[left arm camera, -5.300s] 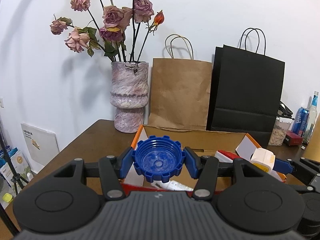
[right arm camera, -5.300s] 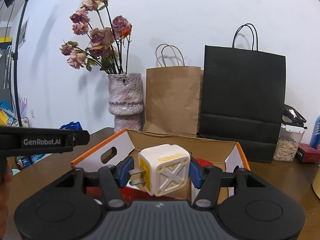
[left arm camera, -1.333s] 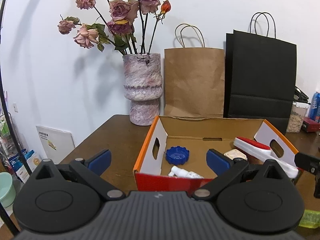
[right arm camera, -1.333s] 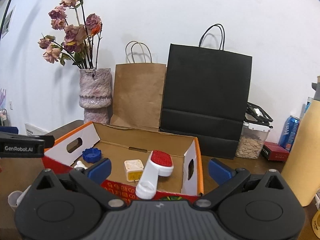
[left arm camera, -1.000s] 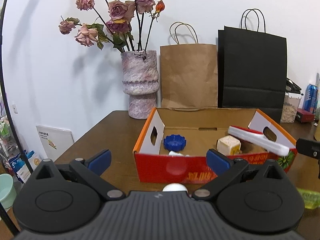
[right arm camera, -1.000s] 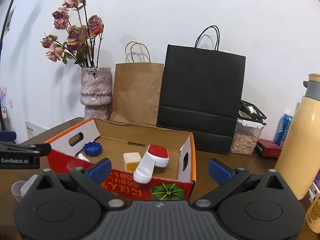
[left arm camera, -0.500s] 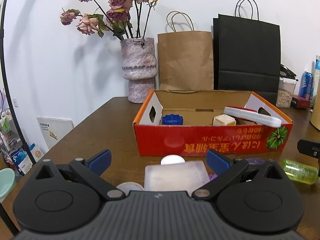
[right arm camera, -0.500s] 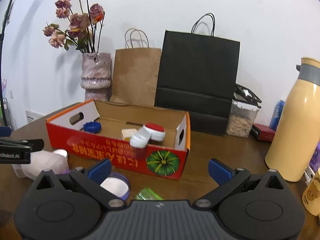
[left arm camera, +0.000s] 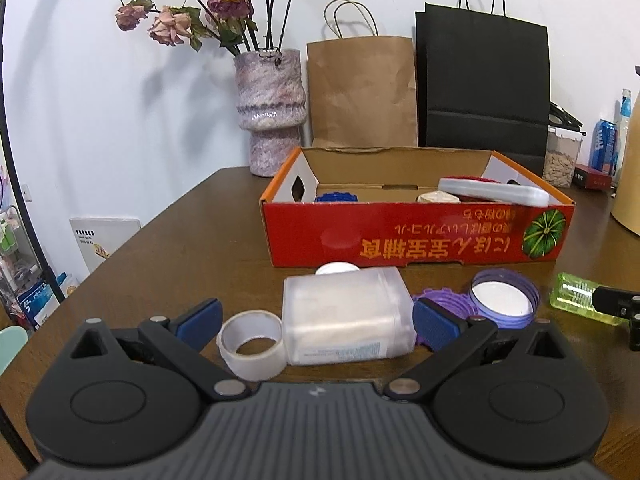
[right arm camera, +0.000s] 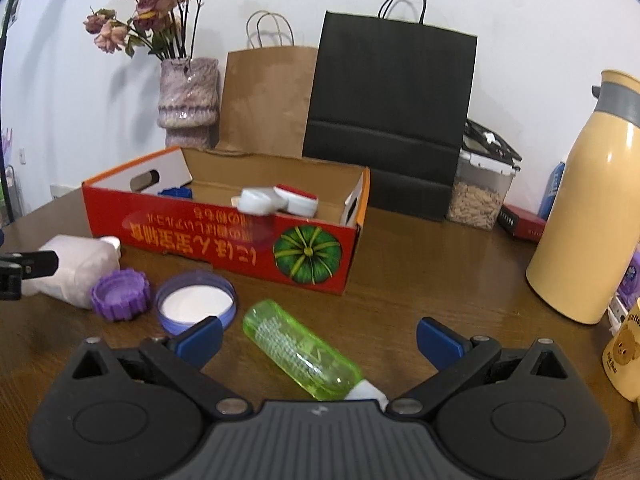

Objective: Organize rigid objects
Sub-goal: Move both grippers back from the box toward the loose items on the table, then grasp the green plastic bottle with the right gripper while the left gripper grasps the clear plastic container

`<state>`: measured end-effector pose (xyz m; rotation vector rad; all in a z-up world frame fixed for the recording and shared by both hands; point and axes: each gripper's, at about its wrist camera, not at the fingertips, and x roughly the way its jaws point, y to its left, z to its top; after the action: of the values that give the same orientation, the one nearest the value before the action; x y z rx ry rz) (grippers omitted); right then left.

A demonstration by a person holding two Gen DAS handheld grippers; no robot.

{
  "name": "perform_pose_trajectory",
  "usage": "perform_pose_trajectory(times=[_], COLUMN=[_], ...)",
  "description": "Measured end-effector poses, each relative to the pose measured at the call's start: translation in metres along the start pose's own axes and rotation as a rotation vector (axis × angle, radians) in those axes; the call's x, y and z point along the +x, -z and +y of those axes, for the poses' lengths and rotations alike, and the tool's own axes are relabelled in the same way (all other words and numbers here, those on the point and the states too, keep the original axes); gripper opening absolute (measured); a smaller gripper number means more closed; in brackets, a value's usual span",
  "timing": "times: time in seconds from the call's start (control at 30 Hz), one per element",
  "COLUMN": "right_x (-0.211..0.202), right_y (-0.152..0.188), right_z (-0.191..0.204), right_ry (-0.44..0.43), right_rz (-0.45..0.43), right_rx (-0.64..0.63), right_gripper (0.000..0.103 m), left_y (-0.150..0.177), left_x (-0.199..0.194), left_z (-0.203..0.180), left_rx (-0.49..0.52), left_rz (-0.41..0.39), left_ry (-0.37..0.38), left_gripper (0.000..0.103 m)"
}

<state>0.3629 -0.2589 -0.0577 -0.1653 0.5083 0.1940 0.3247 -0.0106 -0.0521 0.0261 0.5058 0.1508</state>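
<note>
Now green bottle lying flat, white cap toward camera.

Red box w/ blue cap; frosted bottle lying in front.

The red box carries upside-down yellow characters, illegible; the bear mug reads partly "Butte".

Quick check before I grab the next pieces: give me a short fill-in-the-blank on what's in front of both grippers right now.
1. Between the left gripper fingers lies a frosted ____.
2. The right gripper is open over a ____ tube.
3. The purple cap sits ____ the red box.
4. The blue cap is ____ the box.

Answers: bottle; green; outside; inside
</note>
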Motion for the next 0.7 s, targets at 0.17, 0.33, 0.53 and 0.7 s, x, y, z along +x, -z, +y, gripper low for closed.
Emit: perform_pose_trajectory(times=[0.17,0.33,0.53,0.7], right_x=[0.009,0.019,0.039,0.039], right_y=[0.004,0.006,0.003,0.003], right_z=[-0.006,-0.008,-0.012,-0.017], right_ry=[-0.007,-0.038,-0.091,-0.203], right_rz=[0.037,0.069,0.126,0.141], right_rx=[-0.025,-0.069,-0.091,-0.019], right_gripper=[0.103,0.103,0.086,0.033], left_y=[0.001,0.002,0.001,0.001], left_x=[0.004,0.008,0.011,0.014], left_z=[0.000,0.000,-0.001,-0.001], left_rx=[-0.007,-0.011,-0.019,-0.025], left_rz=[0.010,0.025,0.028,0.032], left_ry=[0.000,0.000,0.008,0.016], left_gripper=[0.103,0.103,0.103,0.103])
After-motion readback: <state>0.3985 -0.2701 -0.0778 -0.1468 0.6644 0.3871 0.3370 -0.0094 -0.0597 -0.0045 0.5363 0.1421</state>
